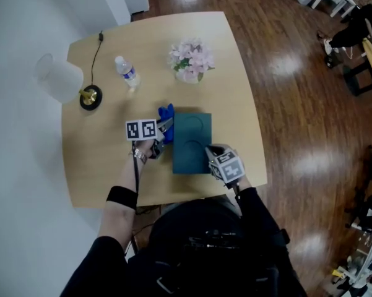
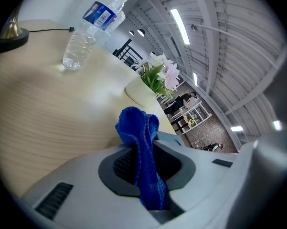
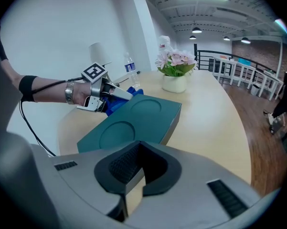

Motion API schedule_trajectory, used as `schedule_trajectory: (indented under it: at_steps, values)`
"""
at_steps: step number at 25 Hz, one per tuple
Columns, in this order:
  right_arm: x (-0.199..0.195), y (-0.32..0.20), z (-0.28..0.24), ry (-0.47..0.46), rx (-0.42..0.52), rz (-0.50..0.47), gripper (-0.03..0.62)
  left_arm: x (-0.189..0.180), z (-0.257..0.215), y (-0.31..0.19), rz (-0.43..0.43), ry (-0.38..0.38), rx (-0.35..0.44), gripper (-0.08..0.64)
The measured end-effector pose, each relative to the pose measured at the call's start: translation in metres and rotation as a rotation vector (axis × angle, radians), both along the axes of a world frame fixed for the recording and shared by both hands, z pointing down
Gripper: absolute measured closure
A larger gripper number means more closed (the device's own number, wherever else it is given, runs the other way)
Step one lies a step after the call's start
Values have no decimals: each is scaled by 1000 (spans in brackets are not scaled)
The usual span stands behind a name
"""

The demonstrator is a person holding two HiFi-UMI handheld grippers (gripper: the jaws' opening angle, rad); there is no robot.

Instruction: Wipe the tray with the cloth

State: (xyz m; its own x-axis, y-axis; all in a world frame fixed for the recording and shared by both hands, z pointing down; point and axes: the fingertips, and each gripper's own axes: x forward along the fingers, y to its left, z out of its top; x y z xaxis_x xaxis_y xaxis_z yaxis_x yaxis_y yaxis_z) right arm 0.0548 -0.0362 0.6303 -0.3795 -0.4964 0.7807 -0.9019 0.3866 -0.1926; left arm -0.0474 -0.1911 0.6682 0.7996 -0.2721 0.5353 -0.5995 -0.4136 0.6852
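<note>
In the head view, we hold the left gripper [image 1: 165, 127] at the left edge of the tray [image 1: 192, 142], which lies on the desk [image 1: 99, 172]. The blue cloth [image 1: 166, 112] is bunched at the gripper's tip. The right gripper [image 1: 211, 152] sits at the tray's near right corner.

In the left gripper view, our jaws are clamped on the cloth, with the tray just beyond.

In the right gripper view, our jaws are together and empty.

We judge the cloth is not yet on the tray's top, so the whole wipe is left.
</note>
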Motion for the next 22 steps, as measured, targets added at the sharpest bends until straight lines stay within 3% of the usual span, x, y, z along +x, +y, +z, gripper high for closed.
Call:
schedule_trajectory:
  at_steps: [6, 14, 22]
  values:
    - [5, 1, 5, -9, -11, 3, 583, -17, -4, 67, 52, -27, -1, 485]
    - [6, -1, 5, -13, -1, 14, 582, -40, 1, 160, 127, -128, -27, 486]
    - [6, 0, 5, -15, 12, 20, 583, -53, 3, 231, 175, -131, -85, 485]
